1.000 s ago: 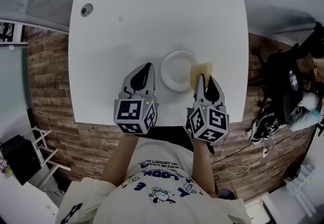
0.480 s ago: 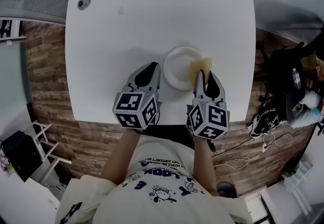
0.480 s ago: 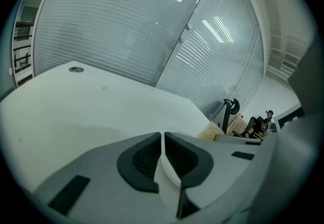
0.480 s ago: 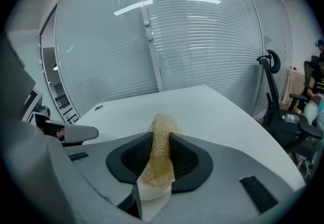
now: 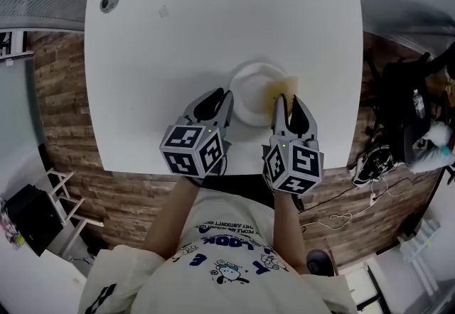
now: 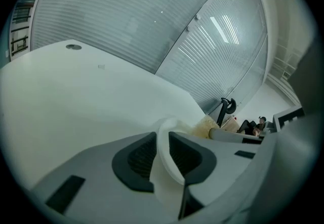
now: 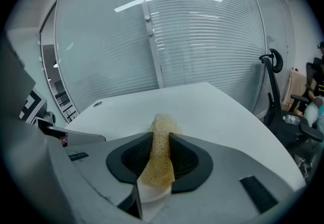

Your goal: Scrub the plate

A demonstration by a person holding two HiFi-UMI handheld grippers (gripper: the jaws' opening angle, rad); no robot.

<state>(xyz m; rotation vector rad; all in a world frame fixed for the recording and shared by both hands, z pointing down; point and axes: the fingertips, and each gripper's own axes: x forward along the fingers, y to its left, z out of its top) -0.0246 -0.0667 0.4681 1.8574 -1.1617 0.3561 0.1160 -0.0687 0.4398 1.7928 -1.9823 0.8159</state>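
A white plate lies on the white table near its front edge. My left gripper reaches the plate's left rim. In the left gripper view the plate rim stands between the two pads of the left gripper, whose jaws have just been opening and do not press on it. My right gripper is shut on a yellow mesh sponge, held at the plate's right edge. The sponge sticks out past the right gripper's tips.
A round grommet sits in the table's far left corner, with a small mark beside it. A dark office chair and bags stand on the wooden floor at the right. A white shelf stands at the lower left.
My left gripper has moved down and right onto the plate's left rim, and its jaws have parted around it. The right gripper holds the sponge in nearly the same place.
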